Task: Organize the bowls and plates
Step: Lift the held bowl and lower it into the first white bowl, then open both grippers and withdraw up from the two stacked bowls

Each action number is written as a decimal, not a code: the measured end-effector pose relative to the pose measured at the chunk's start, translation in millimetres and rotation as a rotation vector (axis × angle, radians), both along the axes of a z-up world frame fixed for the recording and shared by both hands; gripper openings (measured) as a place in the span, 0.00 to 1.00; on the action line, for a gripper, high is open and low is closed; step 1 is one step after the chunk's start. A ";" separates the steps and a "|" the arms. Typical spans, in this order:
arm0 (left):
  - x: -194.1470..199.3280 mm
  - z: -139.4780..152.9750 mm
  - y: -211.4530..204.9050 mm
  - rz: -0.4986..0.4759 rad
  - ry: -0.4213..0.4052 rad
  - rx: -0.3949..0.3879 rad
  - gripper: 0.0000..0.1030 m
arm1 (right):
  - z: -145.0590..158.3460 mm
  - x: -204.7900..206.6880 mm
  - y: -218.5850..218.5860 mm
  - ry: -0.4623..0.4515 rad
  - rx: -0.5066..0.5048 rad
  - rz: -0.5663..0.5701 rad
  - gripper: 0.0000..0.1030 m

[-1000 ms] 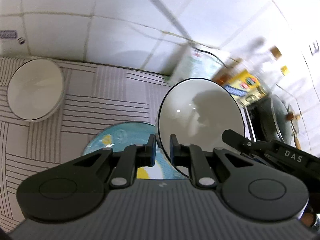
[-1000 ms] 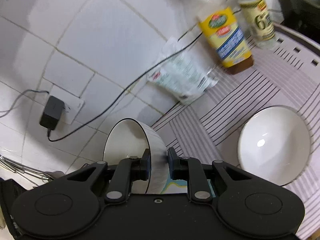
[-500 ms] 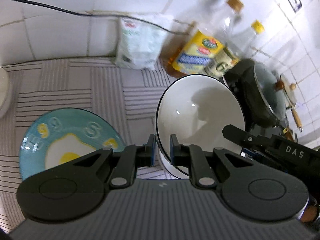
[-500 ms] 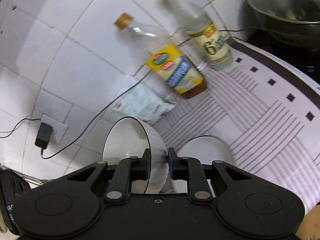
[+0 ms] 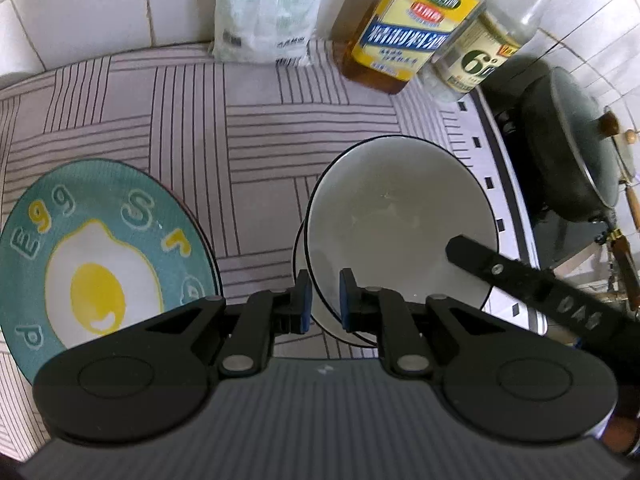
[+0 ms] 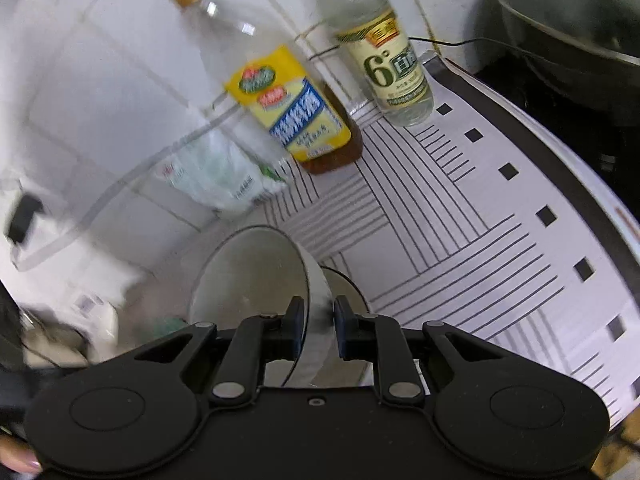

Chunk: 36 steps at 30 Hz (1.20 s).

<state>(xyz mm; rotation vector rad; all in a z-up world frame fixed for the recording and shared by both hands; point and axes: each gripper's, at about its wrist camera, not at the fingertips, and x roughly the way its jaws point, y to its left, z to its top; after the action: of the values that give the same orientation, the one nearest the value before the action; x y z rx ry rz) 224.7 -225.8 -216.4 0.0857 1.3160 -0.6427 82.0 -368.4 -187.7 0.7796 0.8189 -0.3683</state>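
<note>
Both my left claw (image 5: pixel 323 300) and right claw (image 6: pixel 318 330) are clamped on the upper bowl's (image 5: pixel 400 236) rim, above the lower bowl (image 5: pixel 301 256) beside the egg plate (image 5: pixel 100 264). Uneven release could chip them.

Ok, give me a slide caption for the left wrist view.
Both grippers clamp a white bowl above another bowl, beside the egg plate.

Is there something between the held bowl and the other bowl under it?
Nothing visible does. Both the left gripper and the right gripper pinch the held bowl directly over the lower bowl, whose rim shows just beneath.
</note>
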 end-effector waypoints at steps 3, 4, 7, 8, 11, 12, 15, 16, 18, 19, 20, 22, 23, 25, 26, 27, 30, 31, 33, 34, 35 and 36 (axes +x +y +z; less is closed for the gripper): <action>-2.4 -5.3 -5.9 -0.004 0.000 0.044 0.12 | -3.1 8.9 10.6 0.068 -0.095 0.060 0.19; -2.7 -6.6 -6.5 -0.003 0.002 0.051 0.12 | -3.7 9.3 11.9 0.075 -0.114 0.072 0.19; -5.9 -6.6 -9.1 -0.010 -0.007 0.075 0.12 | -5.7 9.9 13.0 0.095 -0.144 0.102 0.18; -7.4 -6.3 -11.4 -0.017 -0.015 0.090 0.12 | -6.0 10.0 13.7 0.098 -0.155 0.110 0.18; -12.3 -4.9 -20.7 -0.047 -0.043 0.146 0.12 | -5.5 12.8 22.3 0.122 -0.236 0.154 0.17; -13.5 -4.7 -23.6 -0.053 -0.046 0.166 0.13 | -5.3 14.1 25.8 0.130 -0.269 0.173 0.17; -16.9 -5.2 -29.8 -0.068 -0.057 0.210 0.13 | -6.0 17.8 34.9 0.152 -0.352 0.217 0.17; -17.4 -5.9 -31.2 -0.069 -0.058 0.222 0.13 | -6.6 18.3 37.3 0.156 -0.370 0.229 0.17; -15.7 -9.7 -31.4 -0.059 -0.027 0.228 0.13 | -8.2 18.4 41.4 0.167 -0.414 0.247 0.17; -14.2 -12.0 -30.5 -0.045 -0.003 0.227 0.14 | -8.6 17.9 43.1 0.168 -0.435 0.252 0.17; -13.5 -12.9 -30.7 -0.037 0.003 0.234 0.14 | -8.3 17.5 44.1 0.162 -0.450 0.256 0.17; -13.2 -12.3 -31.3 -0.039 -0.002 0.234 0.14 | -8.9 18.4 45.4 0.170 -0.475 0.262 0.19; -13.5 -11.7 -31.3 -0.038 -0.003 0.230 0.14 | -10.6 19.7 45.6 0.183 -0.481 0.266 0.20; -12.7 -10.1 -29.8 -0.030 0.009 0.221 0.14 | -10.8 18.9 44.0 0.183 -0.467 0.260 0.21; -12.5 -8.1 -29.2 -0.026 0.020 0.217 0.15 | -9.4 17.9 42.7 0.181 -0.447 0.257 0.21; -12.4 -4.6 -28.4 -0.022 0.030 0.209 0.15 | -6.2 16.2 40.6 0.180 -0.421 0.249 0.21; -16.0 10.9 -23.4 -0.035 0.043 0.170 0.20 | 7.2 7.5 44.8 0.158 -0.404 0.245 0.23; -17.9 15.0 -21.4 -0.042 0.043 0.164 0.21 | 11.0 5.6 46.6 0.149 -0.403 0.246 0.24; -22.7 23.6 -16.6 -0.060 0.033 0.157 0.23 | 21.0 0.9 53.6 0.122 -0.409 0.257 0.28; -25.2 27.8 -13.3 -0.068 0.024 0.156 0.23 | 26.1 -1.1 58.7 0.109 -0.419 0.265 0.29; -27.4 31.8 -10.0 -0.079 0.011 0.154 0.24 | 30.3 -2.3 62.7 0.099 -0.426 0.268 0.30; -29.9 36.3 -6.6 -0.092 -0.007 0.153 0.24 | 35.5 -4.0 68.6 0.086 -0.434 0.270 0.32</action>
<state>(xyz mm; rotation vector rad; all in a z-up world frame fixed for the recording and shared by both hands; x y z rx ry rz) 194.8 -232.4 -180.1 0.2749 1.3591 -0.6180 78.0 -299.8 -152.2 0.2461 0.8729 -0.3233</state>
